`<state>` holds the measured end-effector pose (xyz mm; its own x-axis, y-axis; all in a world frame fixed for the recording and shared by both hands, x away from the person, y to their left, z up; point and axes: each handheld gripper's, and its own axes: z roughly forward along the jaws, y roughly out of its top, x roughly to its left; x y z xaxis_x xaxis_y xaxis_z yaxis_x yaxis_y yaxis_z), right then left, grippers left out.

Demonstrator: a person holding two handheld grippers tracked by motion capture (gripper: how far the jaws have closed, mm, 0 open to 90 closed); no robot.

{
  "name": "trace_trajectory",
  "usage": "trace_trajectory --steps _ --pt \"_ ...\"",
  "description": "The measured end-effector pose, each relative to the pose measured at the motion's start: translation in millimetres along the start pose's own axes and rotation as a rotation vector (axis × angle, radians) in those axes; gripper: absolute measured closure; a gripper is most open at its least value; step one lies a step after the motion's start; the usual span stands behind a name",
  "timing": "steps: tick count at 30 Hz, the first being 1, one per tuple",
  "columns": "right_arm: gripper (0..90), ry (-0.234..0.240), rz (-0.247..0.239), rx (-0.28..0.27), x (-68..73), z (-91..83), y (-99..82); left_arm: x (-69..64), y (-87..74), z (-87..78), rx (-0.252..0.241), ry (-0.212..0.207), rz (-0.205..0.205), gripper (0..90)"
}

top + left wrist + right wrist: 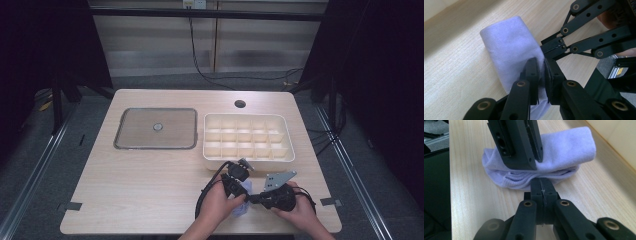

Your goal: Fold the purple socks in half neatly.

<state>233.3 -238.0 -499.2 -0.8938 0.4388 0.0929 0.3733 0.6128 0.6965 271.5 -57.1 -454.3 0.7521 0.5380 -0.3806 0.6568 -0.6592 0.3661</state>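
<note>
Folded pale sock (511, 47) lies on table (150, 185) at near edge, just before compartment tray (248, 137). Long axis runs toward tray; rounded fold end that way, loose layers toward me. My left gripper (541, 72) clamps sock from above; my right gripper (543, 185) is shut, tips at its lower edge, whether pinching cloth unclear. Step, I judge: folding sock tight. Next: keep hold, lift bundle into one tray cell.

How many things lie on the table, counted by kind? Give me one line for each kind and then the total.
Folded lilac sock: 1
White divided organiser tray: 1
Flat square lid with a round knob: 1
Total: 3
</note>
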Motion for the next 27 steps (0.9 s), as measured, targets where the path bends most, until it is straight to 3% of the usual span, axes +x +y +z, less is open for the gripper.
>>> trace_trajectory --steps 15,21,27 --pt "89.8 -0.012 0.017 -0.001 -3.1 -2.7 -2.3 -0.8 -5.1 6.6 -0.024 0.009 -0.006 82.0" --pt "89.8 -0.022 0.023 -0.004 -5.2 -5.4 -3.6 -2.2 -7.9 8.7 -0.043 0.023 0.010 82.2" --pt "89.8 -0.046 0.052 -0.040 -8.7 -15.8 -4.6 -5.6 -10.6 9.6 -0.057 0.047 0.031 82.2"
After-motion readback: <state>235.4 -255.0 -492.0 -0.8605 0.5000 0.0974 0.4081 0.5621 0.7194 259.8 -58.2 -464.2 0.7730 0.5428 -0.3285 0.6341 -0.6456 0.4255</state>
